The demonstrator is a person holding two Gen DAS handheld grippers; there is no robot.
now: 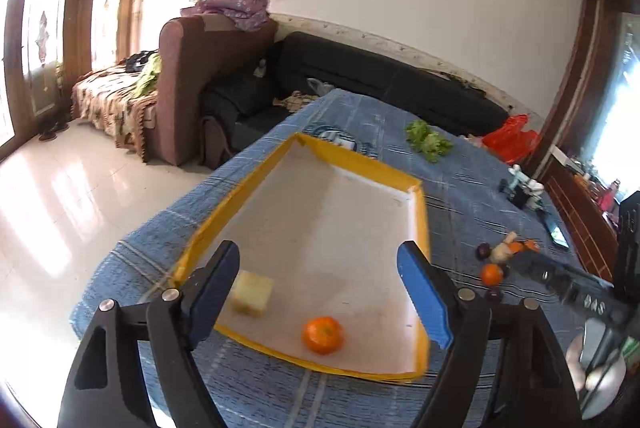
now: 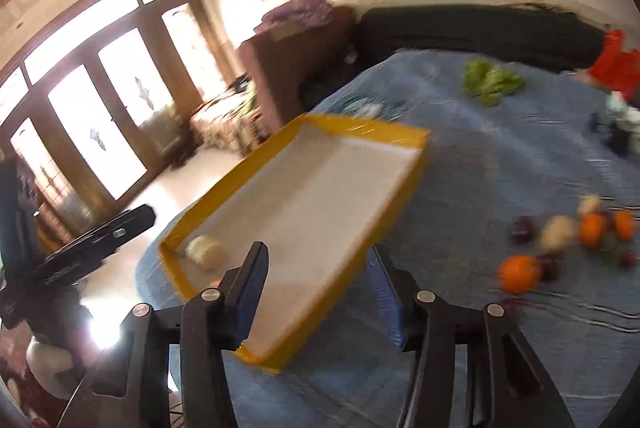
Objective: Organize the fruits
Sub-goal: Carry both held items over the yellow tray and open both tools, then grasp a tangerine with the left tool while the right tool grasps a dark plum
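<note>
A yellow-rimmed tray (image 1: 240, 188) (image 2: 224, 196) with a white floor lies on the blue cloth. In it sit an orange (image 1: 323, 334) and a pale yellow fruit chunk (image 1: 253, 293) (image 2: 206, 251). My left gripper (image 1: 320, 252) hovers open over the tray's near end, with nothing between its blue pads. My right gripper (image 2: 318, 252) is open above the tray's near right wall, also empty. To the right of the tray lies a loose pile of fruit: an orange (image 1: 491, 274) (image 2: 518, 273), dark plums (image 2: 524, 228) and smaller orange and pale pieces.
Green lettuce (image 1: 428, 140) (image 2: 492, 80) lies at the far side of the cloth, and a red bag (image 1: 512, 138) (image 2: 612, 60) sits at the far right. Small bottles (image 1: 524, 188) stand near the right edge. Sofas and a tiled floor lie beyond the table.
</note>
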